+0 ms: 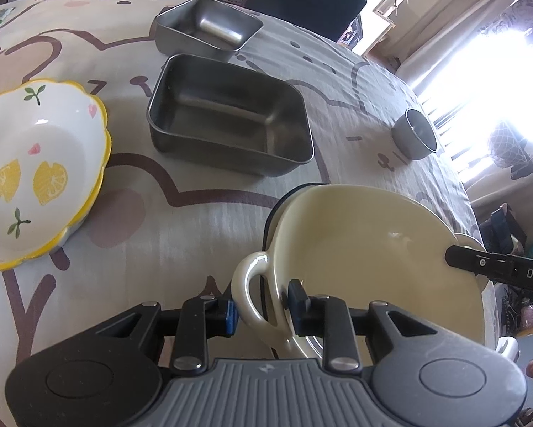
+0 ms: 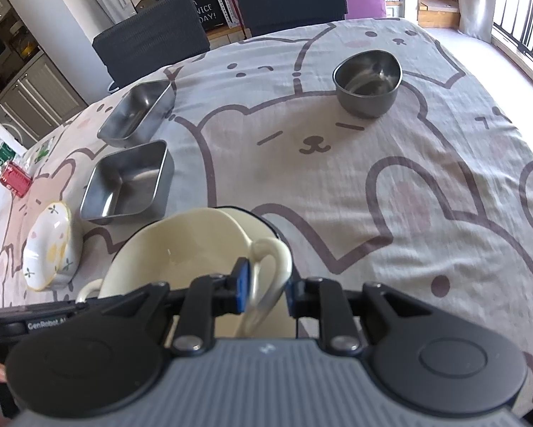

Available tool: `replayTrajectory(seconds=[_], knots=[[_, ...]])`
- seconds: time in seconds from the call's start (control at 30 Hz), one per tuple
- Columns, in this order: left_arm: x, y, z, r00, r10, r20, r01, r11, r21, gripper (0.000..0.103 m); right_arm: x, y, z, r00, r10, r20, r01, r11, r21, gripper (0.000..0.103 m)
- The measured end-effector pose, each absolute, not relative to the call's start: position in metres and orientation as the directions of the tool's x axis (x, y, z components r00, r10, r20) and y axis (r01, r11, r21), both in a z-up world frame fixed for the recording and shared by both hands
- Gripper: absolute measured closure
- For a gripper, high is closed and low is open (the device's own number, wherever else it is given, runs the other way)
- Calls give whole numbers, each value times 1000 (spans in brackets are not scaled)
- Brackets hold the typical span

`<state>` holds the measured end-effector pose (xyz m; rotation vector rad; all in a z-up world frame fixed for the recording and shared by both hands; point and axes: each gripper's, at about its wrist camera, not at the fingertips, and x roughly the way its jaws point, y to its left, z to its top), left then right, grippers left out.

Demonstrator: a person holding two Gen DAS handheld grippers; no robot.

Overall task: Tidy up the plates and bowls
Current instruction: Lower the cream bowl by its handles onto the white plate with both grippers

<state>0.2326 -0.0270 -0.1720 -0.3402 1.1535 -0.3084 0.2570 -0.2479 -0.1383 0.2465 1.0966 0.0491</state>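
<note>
Cream two-handled ceramic bowl (image 1: 373, 249) low in both wrist views, resting on the bench (image 1: 202, 220) under a grey cloth printed with cartoon bears and rabbits (image 2: 373, 163), with a dark rim of something showing beneath its far edge. Left hand-held gripper (image 1: 264, 307) partly open, one blue-padded finger (image 1: 231, 315) at the outer face of the bowl's left loop handle (image 1: 247, 295), the other inside the bowl wall; handle and rim straddled, firm pad contact impossible to confirm. Right hand-held gripper (image 2: 266, 290) likewise narrowly parted around the opposite loop handle (image 2: 270, 267), one blue pad (image 2: 243, 284) at the handle's inner side, the other just outside it; cannot tell whether pressing. In the left wrist view, at 12 o'clock from the cream bowl, a rectangular stainless-steel tray (image 1: 227, 117); beyond it, still at 12, a second smaller steel tray (image 1: 209, 30), tilted with its near edge raised. At 10 o'clock, a white scallop-rimmed ceramic bowl with yellow edge and lemon pattern (image 1: 38, 170), upright, well apart from the trays. At 2 o'clock, a small round steel cup (image 1: 414, 133), alone near the bright window. In the right wrist view, the same cup (image 2: 368, 82) at 1 o'clock, the two trays at 10 and 11, the lemon bowl (image 2: 51, 245) at 9, tilted toward the lens. A red and clear small object (image 2: 14, 179) at the bench's left edge.
</note>
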Motion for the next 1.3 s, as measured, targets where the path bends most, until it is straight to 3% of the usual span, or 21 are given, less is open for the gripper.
replayTrajectory(seconds=[1.3], knots=[[233, -37, -173, 349, -407, -844, 138, 913, -383, 74, 258, -254, -149, 336, 204, -920, 13, 975, 221, 74]])
